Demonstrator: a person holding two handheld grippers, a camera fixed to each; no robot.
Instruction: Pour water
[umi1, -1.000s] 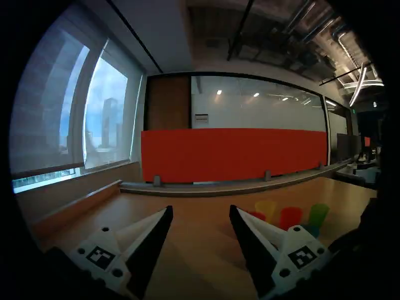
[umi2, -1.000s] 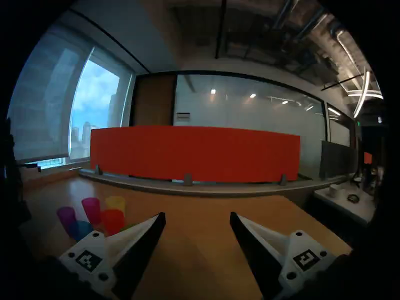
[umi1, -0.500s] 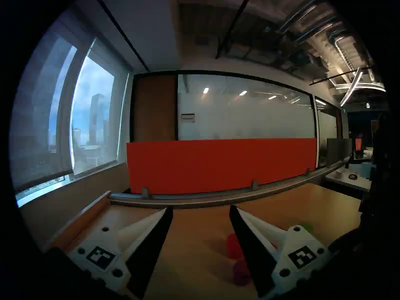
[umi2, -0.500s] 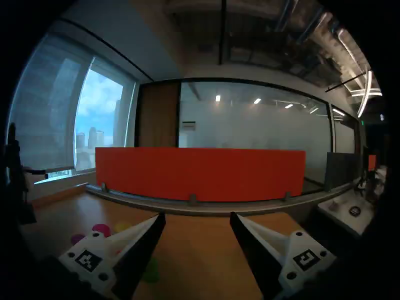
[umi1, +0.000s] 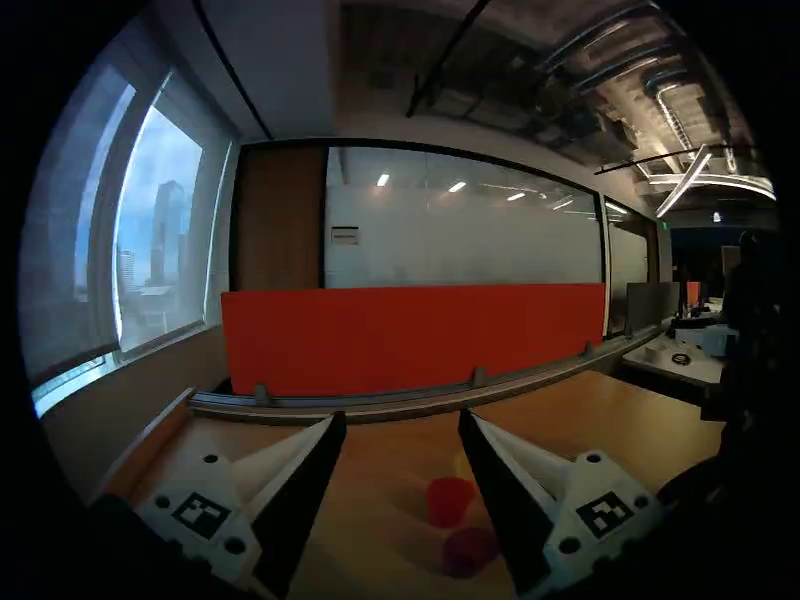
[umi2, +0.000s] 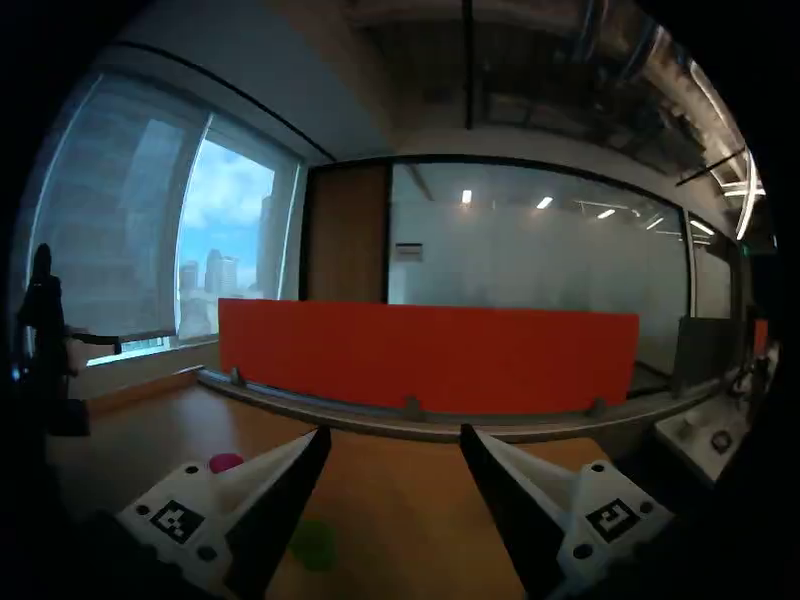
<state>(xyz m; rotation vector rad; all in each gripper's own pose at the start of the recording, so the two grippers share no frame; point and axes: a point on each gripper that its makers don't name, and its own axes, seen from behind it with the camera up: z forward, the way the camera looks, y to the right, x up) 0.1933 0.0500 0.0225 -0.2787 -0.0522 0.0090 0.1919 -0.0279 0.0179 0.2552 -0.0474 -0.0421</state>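
Observation:
In the left gripper view my left gripper (umi1: 400, 430) is open above the wooden table (umi1: 600, 420), with nothing between its fingers. Below the gap stand a red cup (umi1: 449, 500) and a magenta cup (umi1: 468, 551); a sliver of a yellow cup (umi1: 458, 464) peeks out beside the right finger. In the right gripper view my right gripper (umi2: 395, 445) is open and empty too. A green cup (umi2: 314, 545) sits low between its fingers, and a magenta cup (umi2: 225, 463) shows above the left finger.
An orange divider panel (umi1: 410, 335) on a grey rail runs along the table's far edge. Windows (umi1: 140, 260) line the left wall. A dark stand (umi2: 40, 350) rises at the left of the right gripper view. A side desk (umi1: 680, 360) with small items lies far right.
Both grippers have swung and tilted up. The cups slid from the right into the left gripper's gap; in the right gripper view they dropped low and mostly behind the left finger.

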